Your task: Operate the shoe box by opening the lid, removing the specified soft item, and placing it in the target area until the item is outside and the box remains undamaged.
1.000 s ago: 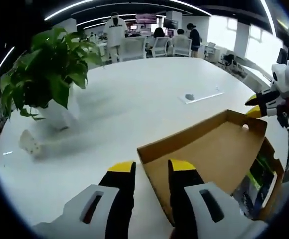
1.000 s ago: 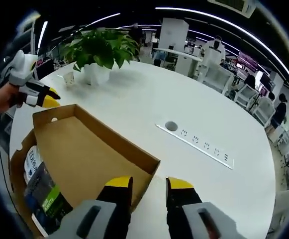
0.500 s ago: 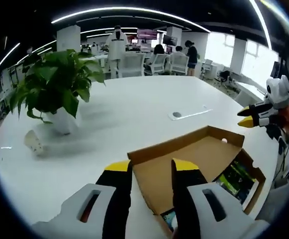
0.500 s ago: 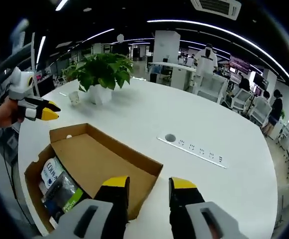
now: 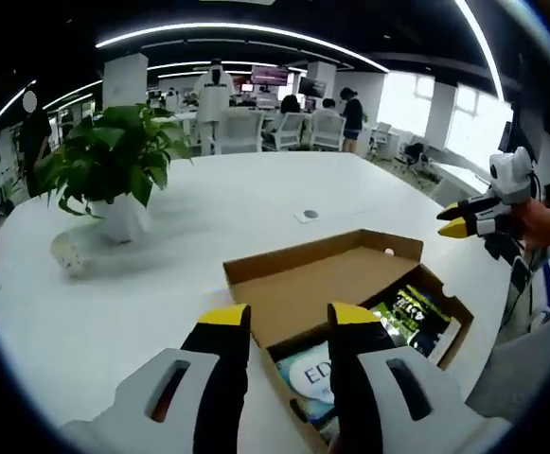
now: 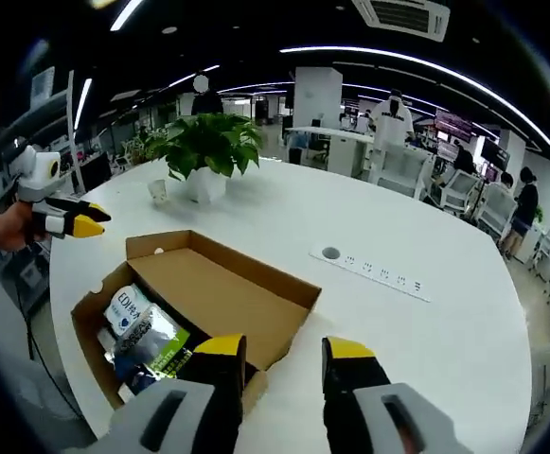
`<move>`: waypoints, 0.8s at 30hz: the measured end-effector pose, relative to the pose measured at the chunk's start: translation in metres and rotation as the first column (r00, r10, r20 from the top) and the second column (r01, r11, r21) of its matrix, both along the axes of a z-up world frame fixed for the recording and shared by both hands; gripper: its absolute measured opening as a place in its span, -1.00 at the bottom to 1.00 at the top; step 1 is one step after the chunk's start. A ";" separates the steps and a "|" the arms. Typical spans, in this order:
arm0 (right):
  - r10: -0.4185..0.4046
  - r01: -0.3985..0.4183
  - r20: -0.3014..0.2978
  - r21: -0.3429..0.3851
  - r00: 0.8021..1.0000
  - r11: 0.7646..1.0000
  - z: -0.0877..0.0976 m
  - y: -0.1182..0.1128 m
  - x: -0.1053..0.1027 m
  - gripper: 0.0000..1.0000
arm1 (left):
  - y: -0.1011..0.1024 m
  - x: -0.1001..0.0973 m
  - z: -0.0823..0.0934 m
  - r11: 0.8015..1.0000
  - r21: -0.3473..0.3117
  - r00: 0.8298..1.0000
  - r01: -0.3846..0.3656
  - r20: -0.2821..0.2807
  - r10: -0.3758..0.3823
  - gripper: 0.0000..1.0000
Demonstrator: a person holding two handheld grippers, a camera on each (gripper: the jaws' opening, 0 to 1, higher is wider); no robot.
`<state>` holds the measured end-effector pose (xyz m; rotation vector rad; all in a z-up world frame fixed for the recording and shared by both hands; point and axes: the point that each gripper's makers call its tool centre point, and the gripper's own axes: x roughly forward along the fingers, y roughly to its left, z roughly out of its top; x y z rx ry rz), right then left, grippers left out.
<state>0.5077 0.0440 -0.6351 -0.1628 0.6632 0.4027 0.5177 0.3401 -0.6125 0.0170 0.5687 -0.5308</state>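
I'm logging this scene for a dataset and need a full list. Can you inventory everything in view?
Shoe box: one, brown cardboard, lid open, on the table.
Packaged items: several, green, black and white, inside the box.
Potted plant: one, green in white pot, far side of the table.
Paper cup: one, white, beside the plant.
Table: one, white, round.
Socket strip: one, white, set in the table.
Left gripper: yellow-tipped, open.
Right gripper: yellow-tipped, open.
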 end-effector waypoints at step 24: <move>0.019 -0.020 0.003 0.060 1.000 0.998 -0.018 0.016 -0.081 -0.42 | -0.027 -0.070 -0.017 0.999 -0.045 1.000 0.011 -0.028 -0.012 -0.33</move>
